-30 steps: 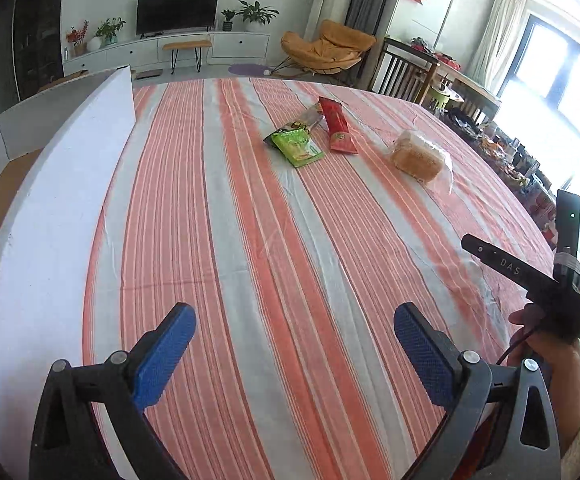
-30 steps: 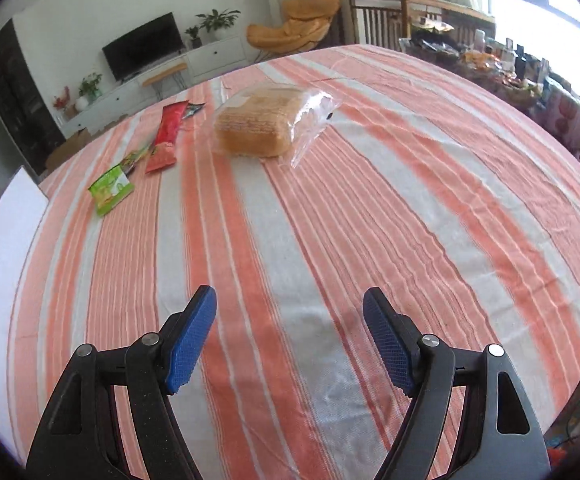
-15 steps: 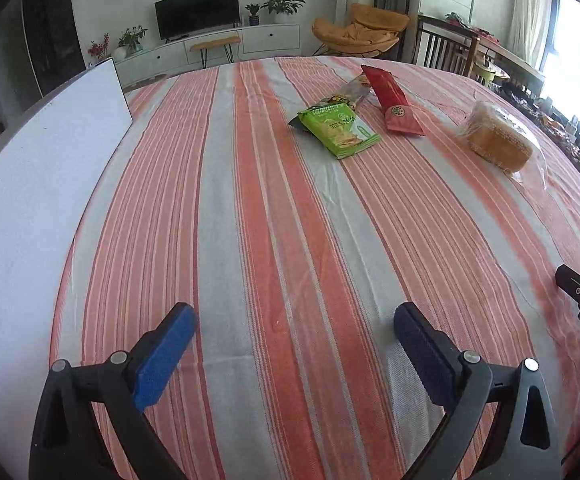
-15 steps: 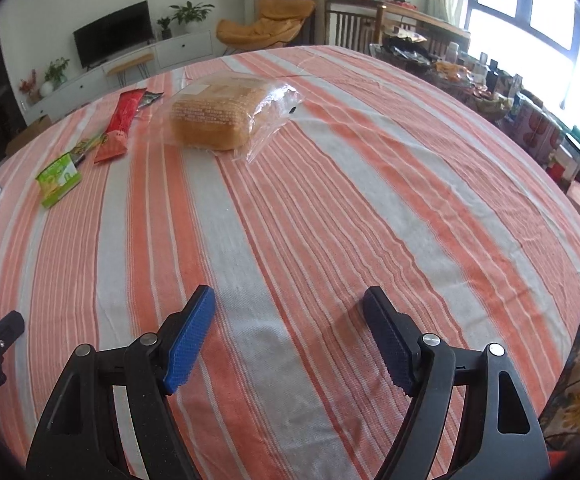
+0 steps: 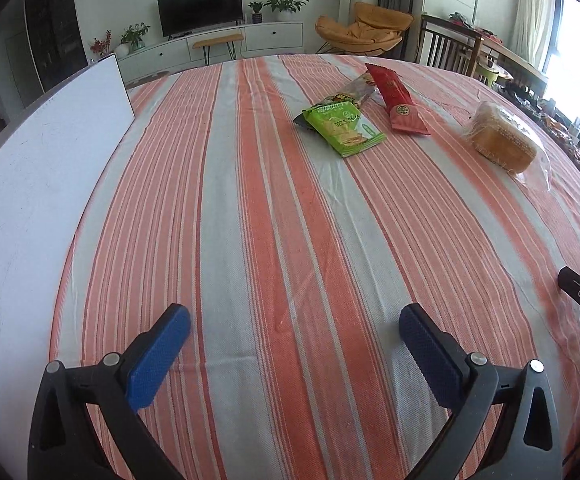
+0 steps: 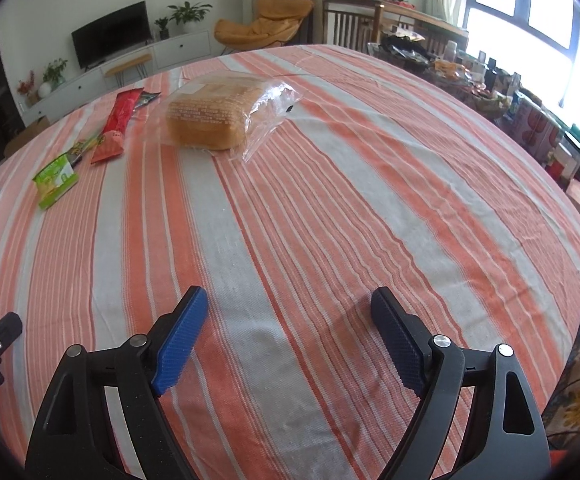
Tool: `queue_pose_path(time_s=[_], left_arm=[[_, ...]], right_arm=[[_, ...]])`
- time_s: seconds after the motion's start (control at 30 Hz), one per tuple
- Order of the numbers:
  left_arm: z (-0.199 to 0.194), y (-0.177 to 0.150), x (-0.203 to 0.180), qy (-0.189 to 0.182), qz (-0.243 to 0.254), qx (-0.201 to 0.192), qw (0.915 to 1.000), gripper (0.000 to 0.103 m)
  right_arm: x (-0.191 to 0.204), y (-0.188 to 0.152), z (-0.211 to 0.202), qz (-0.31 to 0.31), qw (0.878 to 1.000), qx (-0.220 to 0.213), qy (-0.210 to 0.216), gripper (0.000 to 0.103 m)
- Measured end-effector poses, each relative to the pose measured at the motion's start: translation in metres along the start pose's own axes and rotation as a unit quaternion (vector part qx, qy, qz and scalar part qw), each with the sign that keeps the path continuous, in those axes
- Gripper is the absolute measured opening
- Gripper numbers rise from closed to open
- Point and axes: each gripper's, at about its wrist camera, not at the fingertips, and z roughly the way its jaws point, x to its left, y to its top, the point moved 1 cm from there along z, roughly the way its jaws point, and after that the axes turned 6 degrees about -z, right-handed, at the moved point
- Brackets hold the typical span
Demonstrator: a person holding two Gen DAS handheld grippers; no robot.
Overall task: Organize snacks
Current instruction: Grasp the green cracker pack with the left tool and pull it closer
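A green snack packet (image 5: 344, 129) lies on the striped tablecloth, on top of another wrapper (image 5: 356, 89). A long red packet (image 5: 397, 103) lies beside it. A bagged loaf of bread (image 5: 502, 140) sits to the right. In the right wrist view the bread (image 6: 213, 114) is far ahead, with the red packet (image 6: 117, 126) and the green packet (image 6: 55, 179) to its left. My left gripper (image 5: 294, 338) is open and empty above the cloth, well short of the snacks. My right gripper (image 6: 287, 322) is open and empty too.
A white board (image 5: 37, 184) lies along the table's left side. The striped tablecloth (image 5: 257, 220) covers a round table. Cluttered goods (image 6: 538, 120) stand past the table's right edge. A TV unit and an orange chair stand behind the table.
Both grippers have tilted up and swung: the snacks sit more central in the left view, and the bread has shifted right in the right view. Jaws stayed open.
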Motion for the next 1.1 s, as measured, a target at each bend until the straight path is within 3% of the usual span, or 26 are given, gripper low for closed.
queue_pose_path(time_s=[0.1,0.3,0.43,0.57,0.6,0.63,0.67,0.7,0.93,1.1], left_arm=[[0.006,0.011,0.001,0.006,-0.029,0.02,0.9993,0.102],[0.021,0.085,-0.013,-0.048,-0.112,0.029,0.9921,0.103],[0.065,0.129,-0.034,-0.017,-0.118,0.059,0.9911,0.102],[0.091,0.142,-0.05,0.018,-0.101,0.064,0.9926,0.094],[0.096,0.142,-0.053,0.023,-0.093,0.066,0.9932,0.08],[0.097,0.141,-0.056,0.037,-0.077,0.058,0.9946,0.077],[0.096,0.14,-0.058,0.038,-0.06,0.047,0.9964,0.061],[0.093,0.137,-0.057,0.032,-0.05,0.041,0.9974,0.057],[0.045,0.081,-0.031,-0.033,0.007,0.058,0.9977,0.056],[-0.006,0.017,-0.018,-0.118,0.074,0.1,0.9853,0.057]], right_arm=[[0.0,0.0,0.0,0.0,1.0,0.0,0.0,0.086],[0.0,0.0,0.0,-0.001,1.0,0.0,0.0,0.087],[0.0,-0.001,0.001,-0.002,1.0,0.001,0.003,0.088],[0.0,0.0,0.001,-0.003,1.0,0.001,0.004,0.089],[0.0,-0.001,0.001,-0.003,1.0,0.002,0.004,0.09],[0.0,0.0,0.001,-0.004,1.0,0.002,0.005,0.09],[0.001,0.0,0.0,-0.005,1.0,0.002,0.005,0.09],[0.001,0.0,0.0,-0.005,1.0,0.002,0.005,0.091],[0.001,0.0,0.0,-0.005,1.0,0.002,0.005,0.091],[0.001,0.0,0.0,-0.005,1.0,0.002,0.005,0.091]])
